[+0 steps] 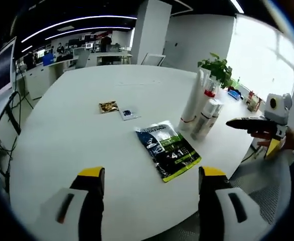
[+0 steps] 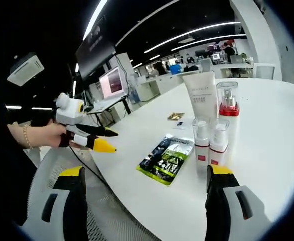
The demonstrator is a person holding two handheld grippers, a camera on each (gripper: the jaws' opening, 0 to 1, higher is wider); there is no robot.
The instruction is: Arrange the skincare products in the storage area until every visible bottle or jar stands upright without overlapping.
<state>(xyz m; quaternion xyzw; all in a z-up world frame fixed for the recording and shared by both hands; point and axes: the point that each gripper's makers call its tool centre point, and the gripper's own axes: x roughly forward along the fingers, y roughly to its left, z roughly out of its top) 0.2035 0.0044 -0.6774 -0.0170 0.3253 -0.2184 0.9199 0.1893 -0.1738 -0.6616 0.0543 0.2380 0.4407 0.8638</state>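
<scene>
Several skincare products stand upright in a tight cluster on the white table [image 1: 77, 145]: a tall white tube [image 1: 192, 100], a pump bottle with a red collar [image 1: 210, 92] and two small bottles [image 1: 207, 118]. The right gripper view has the tube [image 2: 201, 98], the pump bottle [image 2: 228, 108] and the small bottles [image 2: 201, 143] side by side. My left gripper [image 1: 152, 175] is open over the near table edge, well short of them. My right gripper [image 2: 148, 173] is open too, just off the table edge near the small bottles. Each gripper also appears in the other's view: the right gripper [image 1: 247, 131] and the left gripper [image 2: 113, 140].
A dark and green sachet [image 1: 168, 149] lies flat in front of the bottles, also seen as the sachet [image 2: 166, 158]. Two small packets [image 1: 108, 106] lie further in. A potted plant [image 1: 217, 68] stands behind the cluster. A mesh chair [image 2: 61, 170] sits under the table edge.
</scene>
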